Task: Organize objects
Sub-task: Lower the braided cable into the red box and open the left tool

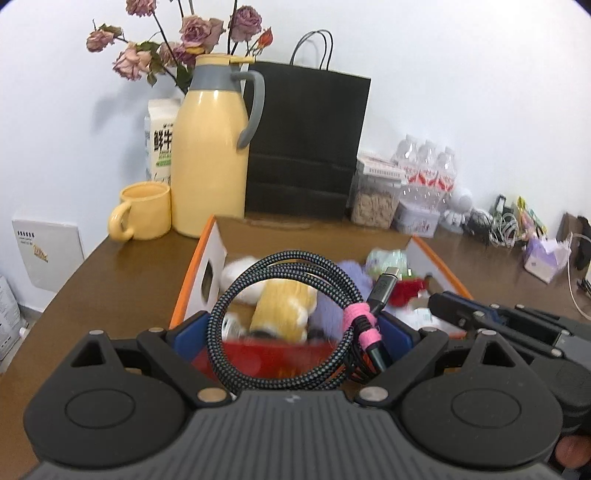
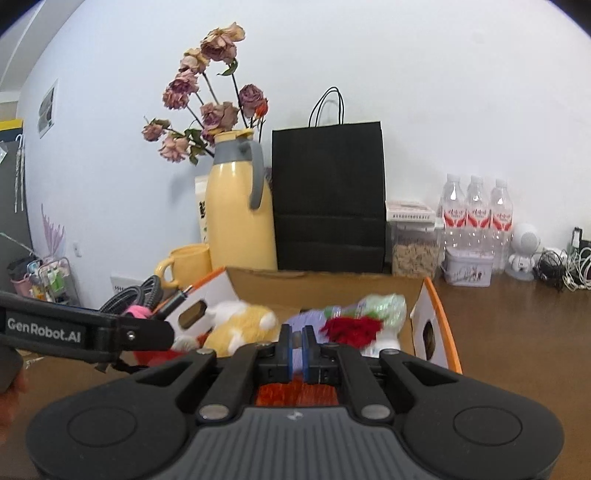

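My left gripper [image 1: 295, 332] is shut on a coiled braided cable [image 1: 280, 266] tied with a pink strap [image 1: 360, 325]; the coil stands upright between the blue pads, with a USB-C plug sticking up at its right. It hangs above the near end of an open cardboard box [image 1: 201, 266] with orange edges. The box holds a yellow plush toy [image 1: 280, 306], a red fluffy thing [image 2: 351, 328] and other soft items. My right gripper [image 2: 297, 347] is shut with nothing between its pads, over the same box [image 2: 430, 317]. In the right wrist view the cable [image 2: 142, 295] shows at the left.
Behind the box stand a yellow jug [image 1: 210, 147], a yellow mug [image 1: 144, 210], a milk carton [image 1: 160, 140], dried roses [image 1: 192, 33] and a black paper bag [image 1: 306, 147]. To the right are a snack jar [image 2: 413, 251], three water bottles [image 2: 474, 218], a tin and tangled chargers [image 2: 561, 266].
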### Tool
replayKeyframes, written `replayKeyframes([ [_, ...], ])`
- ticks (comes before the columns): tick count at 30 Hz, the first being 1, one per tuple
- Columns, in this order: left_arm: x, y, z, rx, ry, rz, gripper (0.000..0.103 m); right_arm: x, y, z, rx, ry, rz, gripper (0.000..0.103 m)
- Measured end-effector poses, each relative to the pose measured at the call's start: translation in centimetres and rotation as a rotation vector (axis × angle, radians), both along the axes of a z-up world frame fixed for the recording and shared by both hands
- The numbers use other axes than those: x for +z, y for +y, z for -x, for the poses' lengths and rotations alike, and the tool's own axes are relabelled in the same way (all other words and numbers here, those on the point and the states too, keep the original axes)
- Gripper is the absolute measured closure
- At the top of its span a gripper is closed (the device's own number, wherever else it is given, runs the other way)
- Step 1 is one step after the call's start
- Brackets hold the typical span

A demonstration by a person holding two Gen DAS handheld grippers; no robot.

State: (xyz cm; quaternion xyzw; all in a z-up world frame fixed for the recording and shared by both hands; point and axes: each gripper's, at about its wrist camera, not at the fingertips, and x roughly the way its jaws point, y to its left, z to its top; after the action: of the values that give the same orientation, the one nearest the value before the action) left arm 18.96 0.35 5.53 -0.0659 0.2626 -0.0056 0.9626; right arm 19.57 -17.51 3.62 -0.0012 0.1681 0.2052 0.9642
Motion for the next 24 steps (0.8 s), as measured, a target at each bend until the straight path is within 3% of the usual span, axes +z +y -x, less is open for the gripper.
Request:
replayKeyframes([
  [14,-0.4,-0.3,-8.7,0.059,-0.029,0.017,0.008,0.1,2.8,-8.8,-0.007,-0.03,0.062,0.099],
  [24,-2.4,-0.2,-12.0,0.061,0.006,-0.011,0.006,-1.6,2.1,-11.2,-0.018,0.012,0.082,0.098],
])
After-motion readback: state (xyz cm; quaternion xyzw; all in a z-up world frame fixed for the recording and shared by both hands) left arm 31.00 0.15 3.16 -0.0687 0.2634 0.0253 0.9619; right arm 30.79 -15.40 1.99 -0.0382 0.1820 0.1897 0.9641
